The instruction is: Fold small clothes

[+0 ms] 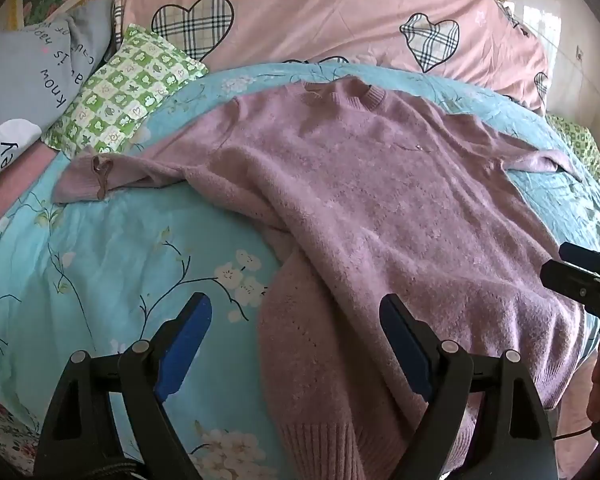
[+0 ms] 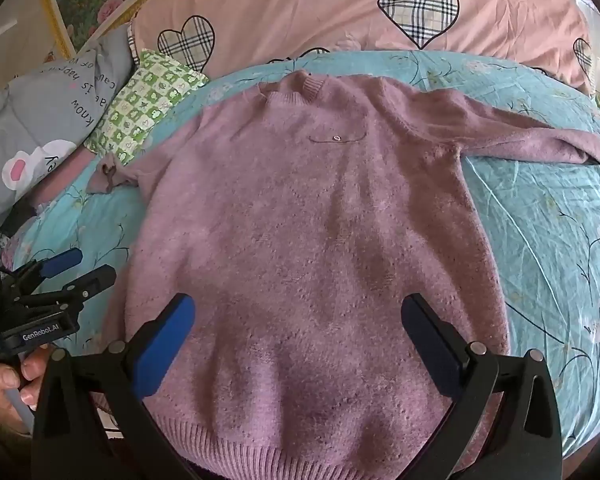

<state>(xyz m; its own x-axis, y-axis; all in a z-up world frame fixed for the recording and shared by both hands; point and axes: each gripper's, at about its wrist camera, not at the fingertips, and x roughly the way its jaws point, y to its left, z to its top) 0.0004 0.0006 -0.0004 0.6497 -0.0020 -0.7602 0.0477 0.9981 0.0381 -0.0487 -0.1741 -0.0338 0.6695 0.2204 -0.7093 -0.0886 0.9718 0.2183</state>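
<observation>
A mauve knit sweater [image 2: 300, 220] lies flat, front up, on a turquoise floral bedsheet [image 2: 539, 240], collar far, ribbed hem near me. Its left sleeve [image 1: 100, 178] stretches left with the cuff bunched; its right sleeve [image 2: 539, 136] stretches right. In the left wrist view the sweater [image 1: 379, 208] has its lower left side folded under. My left gripper [image 1: 296, 316] is open, empty, over the sweater's lower left edge; it also shows in the right wrist view [image 2: 80, 266]. My right gripper [image 2: 298, 316] is open, empty, above the hem; it shows at the left wrist view's right edge [image 1: 571, 268].
A pink quilt with plaid hearts [image 2: 339, 8] is piled at the far side. A green checked pillow [image 2: 148, 96] and a grey printed pillow [image 2: 52, 96] lie at the far left, close to the left cuff. Bare sheet [image 1: 120, 260] lies left of the sweater.
</observation>
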